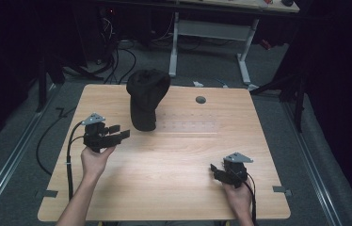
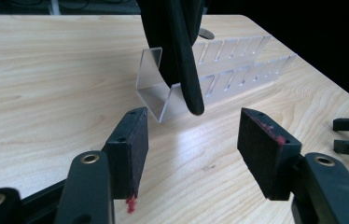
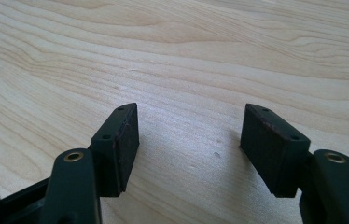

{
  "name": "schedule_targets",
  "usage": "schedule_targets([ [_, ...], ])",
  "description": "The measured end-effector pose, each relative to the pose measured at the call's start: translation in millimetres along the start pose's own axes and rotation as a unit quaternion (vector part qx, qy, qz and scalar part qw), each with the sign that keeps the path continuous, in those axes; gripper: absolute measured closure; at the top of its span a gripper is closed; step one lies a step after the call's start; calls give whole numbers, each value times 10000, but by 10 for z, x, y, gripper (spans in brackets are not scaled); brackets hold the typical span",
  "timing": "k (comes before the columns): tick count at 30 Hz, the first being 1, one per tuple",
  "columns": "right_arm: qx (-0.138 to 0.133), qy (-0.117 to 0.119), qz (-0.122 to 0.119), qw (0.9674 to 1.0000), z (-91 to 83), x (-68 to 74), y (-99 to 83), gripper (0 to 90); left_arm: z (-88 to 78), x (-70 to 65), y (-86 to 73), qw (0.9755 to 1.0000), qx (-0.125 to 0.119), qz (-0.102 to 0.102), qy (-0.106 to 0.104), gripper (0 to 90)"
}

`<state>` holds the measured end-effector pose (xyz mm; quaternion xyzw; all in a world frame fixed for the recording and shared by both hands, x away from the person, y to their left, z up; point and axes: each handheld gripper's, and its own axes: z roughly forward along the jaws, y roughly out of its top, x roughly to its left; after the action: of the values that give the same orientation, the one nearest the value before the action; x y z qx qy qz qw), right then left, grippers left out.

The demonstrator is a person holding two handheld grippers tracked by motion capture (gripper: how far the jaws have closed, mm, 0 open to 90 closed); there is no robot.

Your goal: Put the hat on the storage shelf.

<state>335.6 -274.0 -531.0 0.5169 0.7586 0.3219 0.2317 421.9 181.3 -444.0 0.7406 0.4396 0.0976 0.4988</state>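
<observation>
Dim floor and cables ring the pale wooden counter (image 1: 164,160), where a black cap (image 1: 146,99) sits propped on a clear plastic stand (image 2: 156,86) toward the far side. From the left tongs (image 1: 117,133) the cap lies just ahead and slightly right, its brim (image 2: 186,70) hanging down beyond the released, empty jaws. The right tongs (image 1: 217,170) rest well apart near the front edge, also spread with nothing between them, so the left hand is nearer.
</observation>
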Motion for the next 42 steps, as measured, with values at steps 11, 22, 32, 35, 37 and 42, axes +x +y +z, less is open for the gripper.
schedule_targets([
  [11, -1, -1, 1, 10000, 0, 0, 0, 373, -70, -6, -171, 9999, 89, -29, 49, 428],
  [22, 0, -2, 2, 10000, 0, 1, 0, 373, -108, -23, -312, 9999, 108, -85, 7, 420],
  [32, 0, -3, 2, 10000, 0, 1, 0, 373, -118, -59, -419, 9999, 138, -64, 36, 416],
  [35, 3, -4, 11, 10000, -1, 2, 0, 373, -117, -68, -449, 9999, 146, -65, 48, 414],
  [37, -1, -3, 0, 10000, 0, 1, 0, 373, -115, -72, -471, 9998, 163, -58, 70, 412],
  [42, -1, -4, 1, 10000, 0, 1, 0, 373, -103, -80, -533, 9997, 210, -52, 120, 408],
])
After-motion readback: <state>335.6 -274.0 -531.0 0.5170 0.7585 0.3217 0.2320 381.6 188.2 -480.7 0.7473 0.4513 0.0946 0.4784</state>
